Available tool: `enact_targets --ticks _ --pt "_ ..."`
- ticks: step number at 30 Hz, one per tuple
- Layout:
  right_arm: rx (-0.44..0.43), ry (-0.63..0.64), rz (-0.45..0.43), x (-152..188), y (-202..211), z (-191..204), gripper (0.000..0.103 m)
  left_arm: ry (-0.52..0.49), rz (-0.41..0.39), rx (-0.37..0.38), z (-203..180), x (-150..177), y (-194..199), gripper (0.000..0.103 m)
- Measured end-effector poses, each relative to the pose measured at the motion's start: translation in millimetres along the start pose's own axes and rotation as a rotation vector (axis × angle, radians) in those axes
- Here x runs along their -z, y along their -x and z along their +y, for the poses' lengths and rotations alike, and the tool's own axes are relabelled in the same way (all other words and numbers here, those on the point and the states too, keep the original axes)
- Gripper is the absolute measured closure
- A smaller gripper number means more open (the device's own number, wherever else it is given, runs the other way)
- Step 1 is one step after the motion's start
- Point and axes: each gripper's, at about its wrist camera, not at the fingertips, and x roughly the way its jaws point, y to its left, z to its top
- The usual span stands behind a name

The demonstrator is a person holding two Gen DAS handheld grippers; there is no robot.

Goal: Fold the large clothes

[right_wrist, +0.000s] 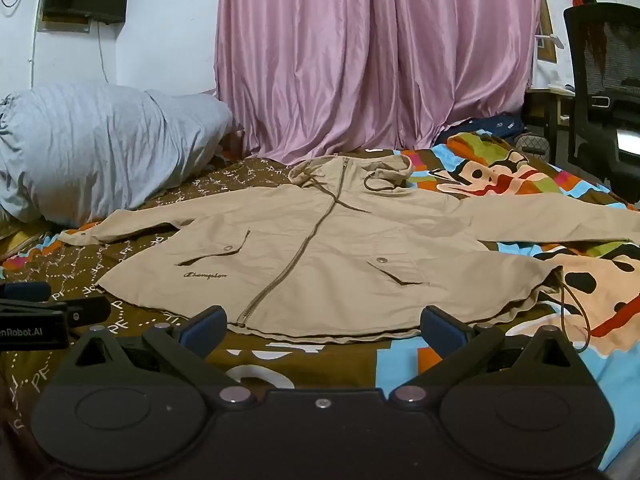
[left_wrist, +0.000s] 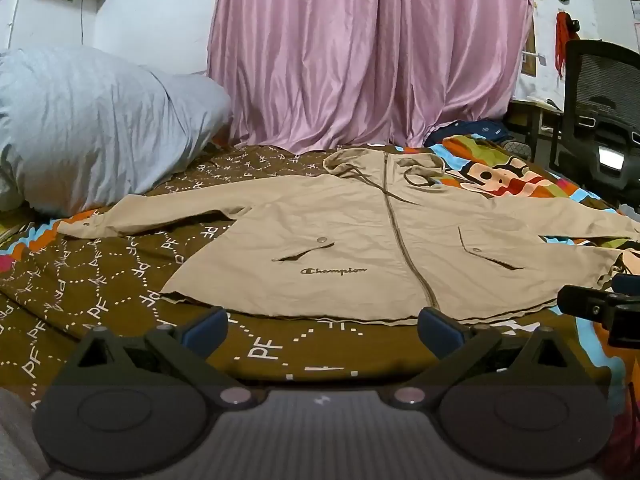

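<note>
A beige hooded Champion jacket (left_wrist: 352, 236) lies flat and zipped on the bed, front up, hood toward the curtain, sleeves spread to both sides. It also shows in the right wrist view (right_wrist: 320, 256). My left gripper (left_wrist: 322, 330) is open and empty, just short of the jacket's bottom hem, near its left half. My right gripper (right_wrist: 324, 330) is open and empty, just short of the hem near the zipper's end. The right gripper shows at the right edge of the left wrist view (left_wrist: 604, 304). The left gripper shows at the left edge of the right wrist view (right_wrist: 44, 312).
The bed has a brown patterned sheet (left_wrist: 80, 280) with a colourful cartoon print on the right (right_wrist: 500, 176). A big grey pillow (left_wrist: 80, 128) lies at the back left. A pink curtain (left_wrist: 360, 52) hangs behind. A black office chair (right_wrist: 604, 92) stands at the right.
</note>
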Motion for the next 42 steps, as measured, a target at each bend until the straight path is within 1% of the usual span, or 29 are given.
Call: enact_targets --ticks 42 --pt "-0.005 -0.021 0.003 2.2 -2.4 -2.8 0.001 0.006 0.006 0.004 -0.3 0.4 0.5 0.001"
